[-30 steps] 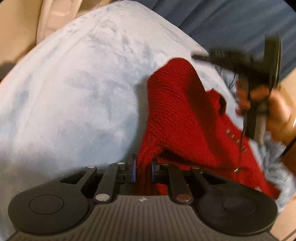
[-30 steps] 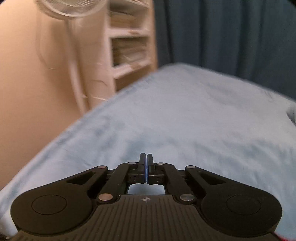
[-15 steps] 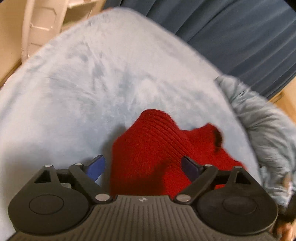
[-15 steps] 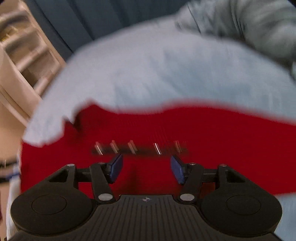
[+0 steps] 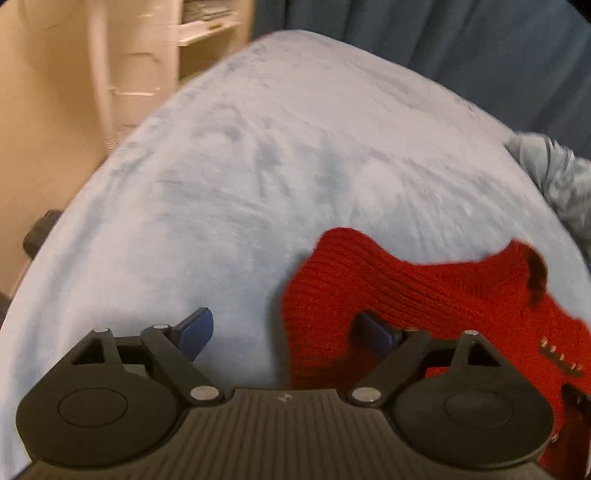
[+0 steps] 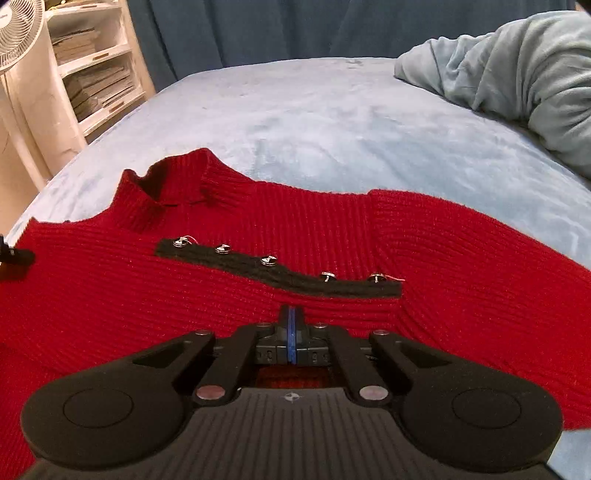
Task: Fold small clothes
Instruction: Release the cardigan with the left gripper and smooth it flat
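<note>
Red knit sweater [image 6: 258,295] lies flat on the bed [image 6: 332,122]; left gripper [image 5: 284,332] fingers just opened wide, apparently straddling the sleeve edge; right gripper [image 6: 291,325] fingers together at the near hem.

Each camera sat just behind its own fingers, angled down over the bed [image 5: 236,177]. The left wrist view looked close over the red sweater [image 5: 424,291] at its sleeve end; the right wrist view faced its buttoned front. Both shared sweater, bed and blue curtain [image 6: 258,29].

Red ribbed knit sweater [image 6: 258,295] spread flat on bed, black button strip.
</note>
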Available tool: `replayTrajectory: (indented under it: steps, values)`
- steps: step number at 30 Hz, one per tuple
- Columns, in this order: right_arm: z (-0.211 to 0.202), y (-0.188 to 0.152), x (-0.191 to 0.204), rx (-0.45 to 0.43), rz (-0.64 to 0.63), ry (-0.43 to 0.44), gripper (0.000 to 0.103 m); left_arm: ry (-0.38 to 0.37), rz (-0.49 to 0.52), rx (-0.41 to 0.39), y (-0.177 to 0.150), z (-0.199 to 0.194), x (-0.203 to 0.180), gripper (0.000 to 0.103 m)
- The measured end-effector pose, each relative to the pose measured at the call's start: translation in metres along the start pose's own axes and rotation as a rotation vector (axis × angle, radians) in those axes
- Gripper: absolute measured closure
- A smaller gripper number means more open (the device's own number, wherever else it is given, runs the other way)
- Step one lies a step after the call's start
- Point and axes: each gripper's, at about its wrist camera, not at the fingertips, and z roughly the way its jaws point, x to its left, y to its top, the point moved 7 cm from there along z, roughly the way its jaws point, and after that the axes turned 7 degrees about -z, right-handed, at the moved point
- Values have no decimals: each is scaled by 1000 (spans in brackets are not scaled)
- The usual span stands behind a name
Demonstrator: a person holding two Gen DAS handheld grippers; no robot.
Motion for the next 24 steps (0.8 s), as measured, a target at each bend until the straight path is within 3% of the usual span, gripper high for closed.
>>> replayTrajectory:
  steps: [3, 4, 8, 14, 19, 24]
  values:
    - [-32, 1, -7, 50, 92, 43, 55, -41, -20, -5, -6, -31, 5, 11]
    - [-50, -2, -6, 40, 96, 51, 50, -43, -14, -12, -12, -45, 7, 10]
    - [-127, -30, 16, 5, 35, 91, 43, -10, 25, -21, -66, -111, 25, 9]
    - [-235, -113, 55, 69, 23, 122, 42, 31, 5, 44, -161, -206, 41, 9]
    - [-314, -134, 75, -11, -5, 110, 42, 18, 30, 26, -203, -272, 28, 9]
    - [-363, -141, 79, -98, -43, 62, 39, -19, 142, -50, -229, -330, -3, 9]
